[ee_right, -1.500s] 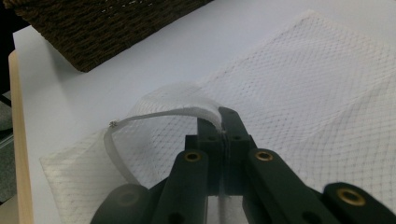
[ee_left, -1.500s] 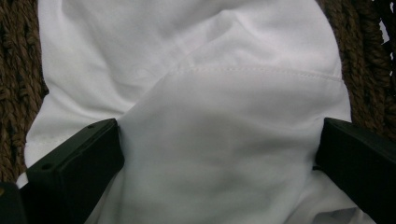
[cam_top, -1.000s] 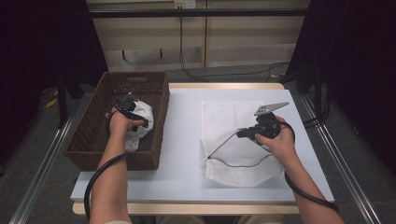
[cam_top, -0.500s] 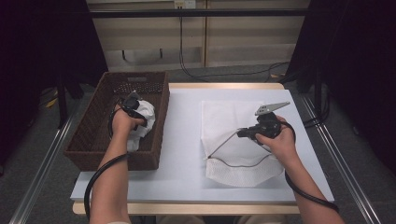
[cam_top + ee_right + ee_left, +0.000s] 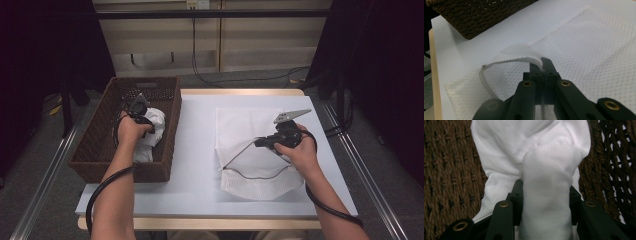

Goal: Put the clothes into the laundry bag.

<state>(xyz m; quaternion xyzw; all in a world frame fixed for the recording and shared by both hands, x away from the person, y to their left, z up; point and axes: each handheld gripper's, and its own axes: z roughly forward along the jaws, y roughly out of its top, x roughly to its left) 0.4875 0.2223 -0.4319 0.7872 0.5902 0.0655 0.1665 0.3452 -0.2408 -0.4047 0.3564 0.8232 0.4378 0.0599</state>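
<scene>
A white garment (image 5: 534, 170) is being gathered between the jaws of the left gripper (image 5: 141, 114), down inside the brown wicker basket (image 5: 100, 145) at the left end of the bench (image 5: 195, 165). In the left gripper view a thick fold of the cloth is seen running straight up between the two black jaws, which have just been closing on it and are now pressed against its sides, so the fold is taken as pinched. The rest of the garment is bunched beyond the tips, against the woven floor and wall of the basket, and nothing else is made out in the basket. Across the bench, well apart from the basket, a white mesh laundry bag (image 5: 250, 150) is laid flat, its long side running away from the person. Its opening edge is held up by the right gripper (image 5: 261, 143), whose jaws are pressed tight together on the white zipper band (image 5: 511, 61); in the right gripper view the band is seen arching from the tips toward the bench, with the mesh lifted into a small mouth beneath it. That mouth is turned toward the basket side, and this is judged to be what the coming move depends on: the garment would have to be carried from the basket rightward across the bare bench to the held-open edge. The left hand (image 5: 131, 131) is the one at the garment, the right hand (image 5: 299, 150) being kept at the bag.
</scene>
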